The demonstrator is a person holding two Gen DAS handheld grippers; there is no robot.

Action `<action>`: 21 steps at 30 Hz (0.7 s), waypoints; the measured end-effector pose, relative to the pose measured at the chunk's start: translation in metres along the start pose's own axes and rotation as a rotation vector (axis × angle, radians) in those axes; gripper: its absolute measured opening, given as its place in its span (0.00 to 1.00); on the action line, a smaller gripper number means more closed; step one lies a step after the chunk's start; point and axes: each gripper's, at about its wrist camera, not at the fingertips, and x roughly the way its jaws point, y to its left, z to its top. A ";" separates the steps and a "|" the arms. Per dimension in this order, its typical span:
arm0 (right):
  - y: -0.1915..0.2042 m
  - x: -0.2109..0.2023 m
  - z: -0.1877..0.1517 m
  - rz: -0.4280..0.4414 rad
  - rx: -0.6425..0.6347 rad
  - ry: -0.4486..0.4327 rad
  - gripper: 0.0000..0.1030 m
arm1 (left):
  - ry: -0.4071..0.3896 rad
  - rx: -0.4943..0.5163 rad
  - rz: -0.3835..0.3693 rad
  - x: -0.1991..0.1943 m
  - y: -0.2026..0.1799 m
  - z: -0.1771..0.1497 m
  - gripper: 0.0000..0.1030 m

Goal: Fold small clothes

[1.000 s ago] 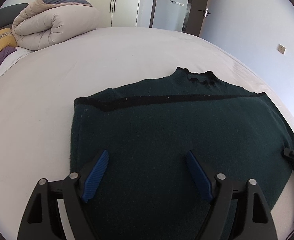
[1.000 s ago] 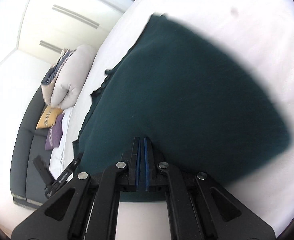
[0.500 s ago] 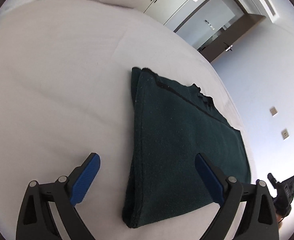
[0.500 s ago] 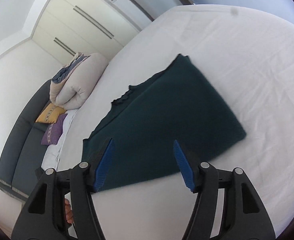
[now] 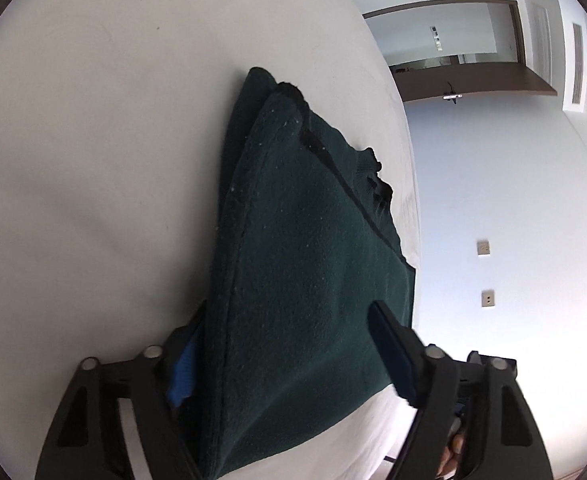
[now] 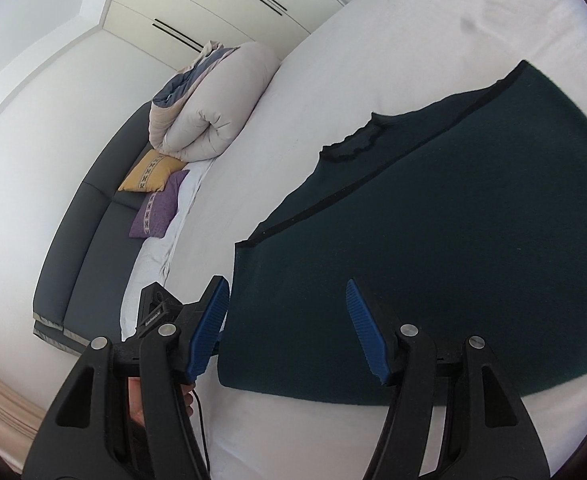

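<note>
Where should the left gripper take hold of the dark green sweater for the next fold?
Judging by the pose, the near corner of the sweater's folded side edge, approached from outside along the bed. The stacked layers end there, already between the left gripper's closing fingers.

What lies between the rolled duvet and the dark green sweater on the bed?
Only bare white sheet lies between the rolled duvet and the dark green sweater. The right wrist view shows that stretch; the left wrist view does not show the duvet.
</note>
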 end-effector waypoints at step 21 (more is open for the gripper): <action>-0.016 0.183 0.017 0.051 0.050 0.290 0.55 | -0.042 0.096 0.099 0.004 -0.031 -0.007 0.14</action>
